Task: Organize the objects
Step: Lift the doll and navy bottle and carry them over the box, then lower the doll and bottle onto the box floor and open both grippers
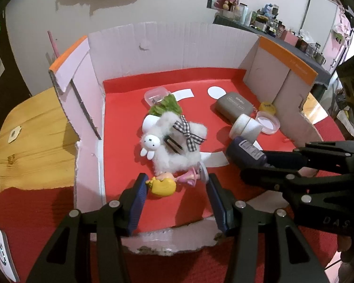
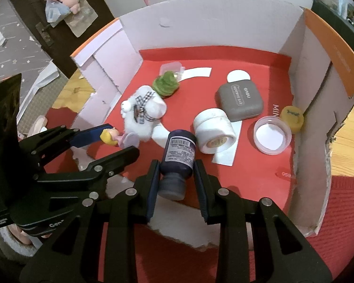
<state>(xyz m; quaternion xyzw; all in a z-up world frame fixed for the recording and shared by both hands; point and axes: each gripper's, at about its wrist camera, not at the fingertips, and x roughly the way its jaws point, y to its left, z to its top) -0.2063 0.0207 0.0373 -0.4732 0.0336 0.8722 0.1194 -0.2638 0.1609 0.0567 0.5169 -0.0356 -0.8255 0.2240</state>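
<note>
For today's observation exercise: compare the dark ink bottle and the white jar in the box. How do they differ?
The dark bottle is near-black purple with a barcode label; the white jar is plain white. The bottle is narrow with a neck and cap; the jar is squat and wide. The right gripper is clamped on the bottle; the jar lies free on the red floor. Both lie inside the cardboard box.

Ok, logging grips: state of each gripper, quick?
Left gripper: closed on the doll.
Right gripper: closed on the dark bottle.
</note>
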